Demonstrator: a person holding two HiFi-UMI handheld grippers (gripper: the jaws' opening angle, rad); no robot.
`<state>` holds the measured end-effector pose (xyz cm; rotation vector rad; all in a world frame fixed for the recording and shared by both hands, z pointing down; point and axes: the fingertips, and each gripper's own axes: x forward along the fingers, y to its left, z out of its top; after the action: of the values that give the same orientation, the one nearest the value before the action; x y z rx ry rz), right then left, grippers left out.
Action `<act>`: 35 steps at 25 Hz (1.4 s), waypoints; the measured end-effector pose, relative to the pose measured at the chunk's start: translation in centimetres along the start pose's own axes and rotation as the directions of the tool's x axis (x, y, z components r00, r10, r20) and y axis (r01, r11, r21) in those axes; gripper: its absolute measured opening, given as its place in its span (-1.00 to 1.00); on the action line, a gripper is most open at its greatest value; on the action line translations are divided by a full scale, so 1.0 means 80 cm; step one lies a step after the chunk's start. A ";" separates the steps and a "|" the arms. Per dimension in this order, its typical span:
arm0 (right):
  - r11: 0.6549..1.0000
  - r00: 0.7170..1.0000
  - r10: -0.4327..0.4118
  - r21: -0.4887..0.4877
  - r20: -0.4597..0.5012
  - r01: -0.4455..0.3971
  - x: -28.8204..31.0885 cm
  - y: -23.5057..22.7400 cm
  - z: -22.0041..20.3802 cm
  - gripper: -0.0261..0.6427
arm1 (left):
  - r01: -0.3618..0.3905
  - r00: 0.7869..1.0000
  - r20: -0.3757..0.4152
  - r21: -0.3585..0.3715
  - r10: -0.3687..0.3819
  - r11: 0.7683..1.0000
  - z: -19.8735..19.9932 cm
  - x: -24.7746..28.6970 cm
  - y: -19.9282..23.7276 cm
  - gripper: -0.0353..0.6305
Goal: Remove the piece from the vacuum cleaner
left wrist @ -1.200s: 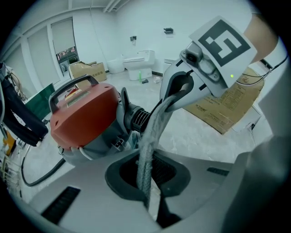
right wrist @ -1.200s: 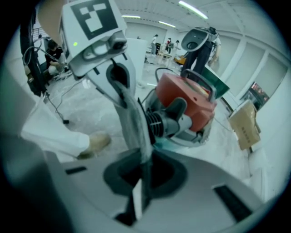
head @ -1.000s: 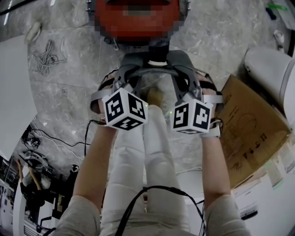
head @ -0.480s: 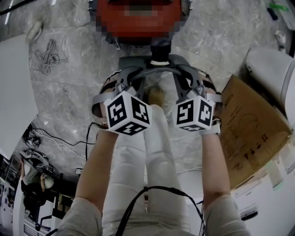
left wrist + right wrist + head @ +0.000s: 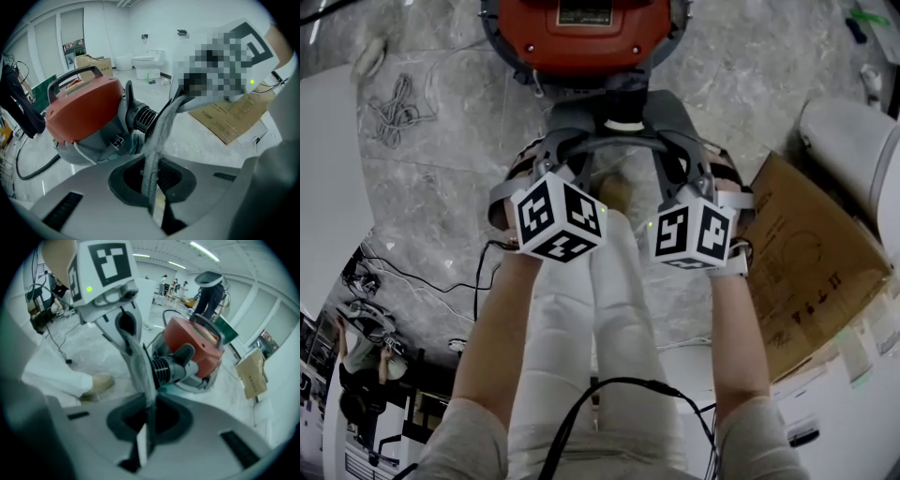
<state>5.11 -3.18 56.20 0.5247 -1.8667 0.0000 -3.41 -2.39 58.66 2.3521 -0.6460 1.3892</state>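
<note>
A red vacuum cleaner (image 5: 581,33) stands on the marble floor at the top of the head view, with a black ribbed hose cuff (image 5: 622,120) on its near side. Just in front of the cuff a thin grey arched band (image 5: 619,143) spans between my two grippers. My left gripper (image 5: 579,142) is shut on the band's left end and my right gripper (image 5: 662,142) on its right end. In the left gripper view the band (image 5: 157,140) rises out of the closed jaws of the left gripper (image 5: 154,206), past the cuff (image 5: 143,117) and the vacuum cleaner (image 5: 79,112). In the right gripper view the band (image 5: 140,366) likewise rises from the right gripper (image 5: 143,441).
A flat cardboard box (image 5: 811,248) lies at the right, with a white fixture (image 5: 853,141) behind it. A coiled cable (image 5: 394,117) and a white board (image 5: 328,187) lie at the left. The person's legs and a shoe (image 5: 619,192) are under the grippers.
</note>
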 end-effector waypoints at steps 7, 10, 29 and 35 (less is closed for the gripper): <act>0.997 1.000 -0.015 -0.075 -0.014 0.014 -0.011 0.005 0.013 -0.84 | 0.005 1.000 0.013 -0.088 -0.004 0.996 -0.007 0.010 0.003 -0.79; 1.000 1.000 -0.010 -0.020 0.010 0.010 -0.008 0.005 0.011 -0.84 | 0.008 1.000 0.011 -0.107 -0.007 0.994 -0.006 0.002 0.002 -0.79; 0.975 0.997 0.017 0.221 0.080 -0.034 0.003 0.004 -0.005 -0.84 | -0.008 0.999 0.038 -0.063 0.011 0.998 0.006 -0.012 -0.006 -0.79; 0.996 0.999 -0.009 0.094 0.034 0.006 -0.010 0.006 0.012 -0.84 | -0.005 1.000 0.031 -0.085 0.007 0.996 -0.005 -0.001 0.004 -0.79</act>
<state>4.33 -2.71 55.25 0.6000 -1.9049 0.0752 -3.91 -2.47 58.81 2.3111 -0.7070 1.3041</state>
